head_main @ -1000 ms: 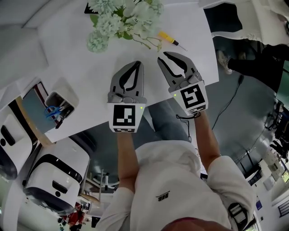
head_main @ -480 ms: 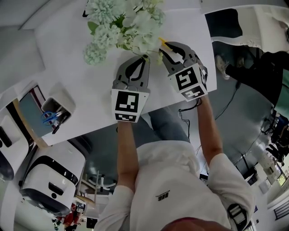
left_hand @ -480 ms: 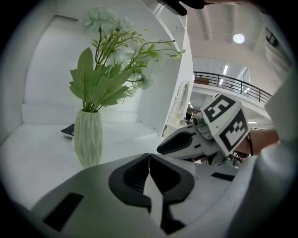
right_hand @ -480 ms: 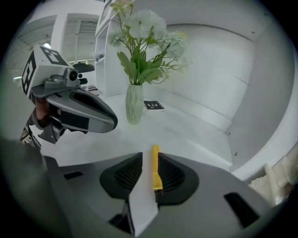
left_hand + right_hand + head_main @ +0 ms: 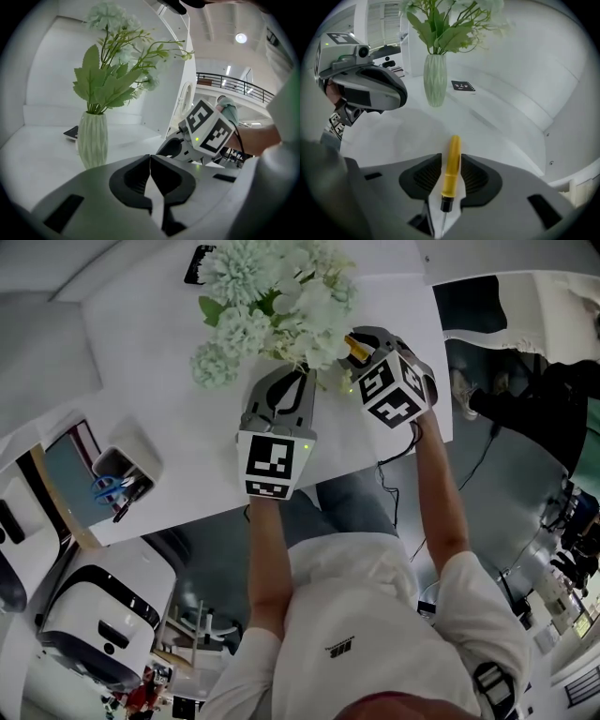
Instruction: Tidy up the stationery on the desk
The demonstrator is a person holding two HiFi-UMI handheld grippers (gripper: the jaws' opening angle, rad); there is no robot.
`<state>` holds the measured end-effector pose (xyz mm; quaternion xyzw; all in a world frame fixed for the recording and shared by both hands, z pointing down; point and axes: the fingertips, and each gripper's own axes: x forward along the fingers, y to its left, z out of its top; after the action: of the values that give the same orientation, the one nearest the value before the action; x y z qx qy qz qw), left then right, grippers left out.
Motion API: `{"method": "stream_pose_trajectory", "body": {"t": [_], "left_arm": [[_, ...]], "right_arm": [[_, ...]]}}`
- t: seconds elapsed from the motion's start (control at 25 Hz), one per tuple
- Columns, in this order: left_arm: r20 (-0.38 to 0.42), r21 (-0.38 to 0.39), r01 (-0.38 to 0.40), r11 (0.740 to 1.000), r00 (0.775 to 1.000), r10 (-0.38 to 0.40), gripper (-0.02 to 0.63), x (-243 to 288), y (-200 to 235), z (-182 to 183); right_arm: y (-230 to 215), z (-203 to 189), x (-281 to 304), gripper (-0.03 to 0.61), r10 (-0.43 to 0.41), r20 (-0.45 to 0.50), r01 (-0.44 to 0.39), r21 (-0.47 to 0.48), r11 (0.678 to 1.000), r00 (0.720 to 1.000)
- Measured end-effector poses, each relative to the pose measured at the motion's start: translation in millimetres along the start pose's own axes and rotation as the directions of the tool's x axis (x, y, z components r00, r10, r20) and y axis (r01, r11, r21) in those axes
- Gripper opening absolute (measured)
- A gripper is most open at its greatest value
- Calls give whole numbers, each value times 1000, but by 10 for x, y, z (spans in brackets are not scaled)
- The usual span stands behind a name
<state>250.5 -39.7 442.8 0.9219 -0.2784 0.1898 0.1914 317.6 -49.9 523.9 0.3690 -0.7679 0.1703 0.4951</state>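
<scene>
A person's right hand-held gripper (image 5: pixel 451 157) pinches the yellow handle of a small screwdriver (image 5: pixel 450 172) lying on the white desk (image 5: pixel 150 362), with a ribbed pad pressed to each side of it. The thin metal shaft points back toward the gripper body. The left hand-held gripper (image 5: pixel 150 157) hovers just beside it, its jaws pressed together on nothing.

The grip looks narrow. The handle is round and smooth, so it may roll or slide out of the pads on the lift, and from a height the tool could bounce off the desk's near edge.

A ribbed pale green vase (image 5: pixel 435 79) stands near on the desk, and its flowers (image 5: pixel 272 292) spread out over both grippers in the head view. A raised gripper could catch a stem and tip the tall, narrow vase. The two grippers are also crowded together, so a quick swing to the left risks a knock between them.

The vase holds only the leafy stems and pale blooms. At the far left of the desk, well apart from the screwdriver, stands a white pen holder (image 5: pixel 142 434). Blue-handled scissors (image 5: pixel 105 486) and what looks like a dark pen (image 5: pixel 131 493) are inside it. This is probably where the screwdriver belongs, and getting there means crossing in front of the vase. A small dark card or phone (image 5: pixel 462 86) lies flat beyond the vase.
</scene>
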Motion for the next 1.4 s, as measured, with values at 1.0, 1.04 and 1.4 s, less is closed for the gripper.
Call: {"method": "stream_pose_trajectory", "body": {"t": [1.0, 1.04, 1.4], "left_arm": [[49, -16, -46, 999, 998, 46, 0, -1208, 214, 65], [53, -16, -52, 999, 997, 53, 0, -1279, 239, 67], [90, -33, -132, 991, 987, 135, 0, -1930, 550, 53]], "right_arm": [[1111, 869, -763, 58, -39, 302, 12, 91, 996, 953], [1171, 932, -780, 58, -38, 314, 9, 91, 996, 949], [1706, 1564, -848, 58, 1, 408, -26, 56, 998, 913]]}}
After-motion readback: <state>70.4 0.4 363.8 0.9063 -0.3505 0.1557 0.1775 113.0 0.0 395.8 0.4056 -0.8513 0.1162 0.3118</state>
